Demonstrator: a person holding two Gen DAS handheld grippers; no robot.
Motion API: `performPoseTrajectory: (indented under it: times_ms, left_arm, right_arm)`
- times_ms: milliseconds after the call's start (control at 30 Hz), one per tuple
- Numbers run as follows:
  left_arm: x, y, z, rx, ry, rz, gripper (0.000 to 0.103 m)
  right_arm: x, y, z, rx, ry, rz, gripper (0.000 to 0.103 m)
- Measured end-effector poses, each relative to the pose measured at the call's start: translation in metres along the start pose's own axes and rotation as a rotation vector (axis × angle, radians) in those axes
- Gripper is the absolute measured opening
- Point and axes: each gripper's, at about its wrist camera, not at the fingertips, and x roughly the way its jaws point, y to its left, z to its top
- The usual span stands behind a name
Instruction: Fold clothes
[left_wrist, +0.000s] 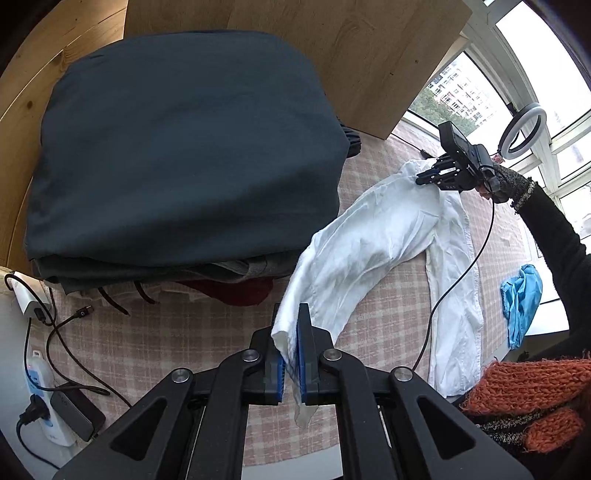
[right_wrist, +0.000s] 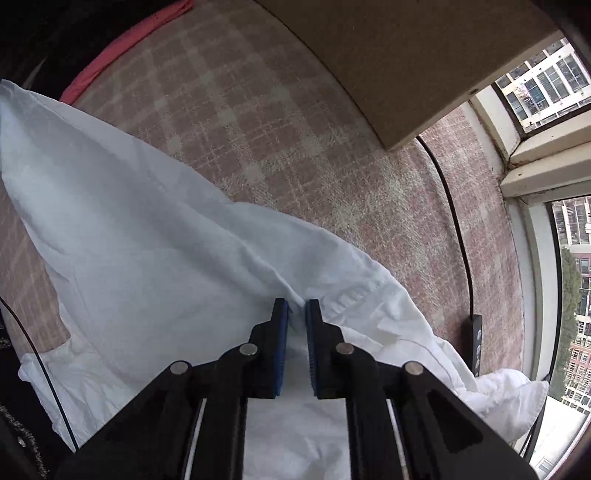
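Note:
A white shirt (left_wrist: 373, 243) is stretched above the pink checked cloth of the table (left_wrist: 184, 332). My left gripper (left_wrist: 291, 321) is shut on one end of the shirt, with fabric pinched between its blue pads. In the left wrist view my right gripper (left_wrist: 421, 179) holds the far end of the same shirt at the upper right. Seen from the right wrist, my right gripper (right_wrist: 297, 314) is shut on a fold of the white shirt (right_wrist: 155, 236), which slopes away to the left. The rest of the shirt lies flat beside a person's dark sleeve (left_wrist: 554, 236).
A tall stack of folded clothes with a dark blue piece (left_wrist: 188, 147) on top stands at the left, against a wooden board (left_wrist: 369, 48). A power strip and cables (left_wrist: 48, 387) lie at the lower left. A blue cloth (left_wrist: 521, 299) and a ring light (left_wrist: 522, 129) are near the window.

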Motion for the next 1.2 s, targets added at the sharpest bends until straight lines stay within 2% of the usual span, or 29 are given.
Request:
performPoseTrajectory:
  times_ms: [100,200,267,300,400,467,500,567,667,767,867,933,1000,1067,1200]
  left_arm:
    - [-0.002,-0.003,-0.001,0.01,0.003,0.015,0.004]
    - [-0.004,-0.005,-0.001,0.018,-0.002,0.02,0.004]
    - [-0.004,-0.004,-0.002,0.014,-0.004,0.02,0.004]
    - [-0.004,-0.004,-0.002,0.011,-0.004,0.02,0.004]
    - [0.0,-0.005,-0.003,0.01,0.002,0.016,0.004]
    - [0.0,-0.007,-0.004,0.02,0.003,0.014,0.004]
    - [-0.001,-0.006,-0.004,0.021,0.0,0.009,0.004]
    - [-0.004,-0.004,-0.004,0.013,-0.008,0.002,0.004]
    - [-0.007,-0.003,-0.004,0.002,-0.021,-0.011,0.004]
    - [-0.013,-0.007,-0.006,0.005,-0.028,-0.011,0.004]
    - [-0.02,-0.012,-0.003,0.028,-0.035,-0.004,0.004]
    - [-0.027,-0.017,-0.001,0.04,-0.046,-0.013,0.004]
    - [-0.031,-0.021,0.004,0.051,-0.053,-0.022,0.004]
    - [-0.033,-0.024,0.008,0.058,-0.058,-0.04,0.004]
    - [-0.037,-0.04,0.012,0.103,-0.054,-0.059,0.004]
  right_arm:
    - [-0.018,0.001,-0.004,0.001,-0.036,0.015,0.003]
    - [-0.043,-0.01,0.0,0.065,-0.137,0.005,0.002]
    - [-0.048,-0.022,0.006,0.129,-0.206,-0.032,0.002]
    - [-0.044,-0.028,0.009,0.165,-0.211,-0.063,0.002]
    - [-0.03,-0.046,0.01,0.254,-0.141,-0.018,0.004]
    - [-0.051,-0.055,-0.009,0.335,-0.201,-0.017,0.006]
    - [-0.066,-0.056,-0.025,0.377,-0.258,-0.037,0.007]
    - [-0.082,-0.05,-0.059,0.448,-0.292,-0.107,0.007]
    - [-0.062,-0.031,-0.084,0.435,-0.256,-0.072,0.008]
    - [-0.009,-0.044,-0.082,0.448,-0.083,-0.294,0.008]
    - [-0.019,-0.065,-0.097,0.607,-0.128,-0.281,0.008]
    - [-0.046,-0.048,-0.101,0.643,-0.19,-0.3,0.012]
    - [-0.065,-0.012,-0.097,0.613,-0.26,-0.227,0.017]
    - [-0.051,0.014,-0.088,0.607,-0.269,-0.177,0.027]
    - [-0.022,0.067,-0.071,0.593,-0.286,-0.077,0.027]
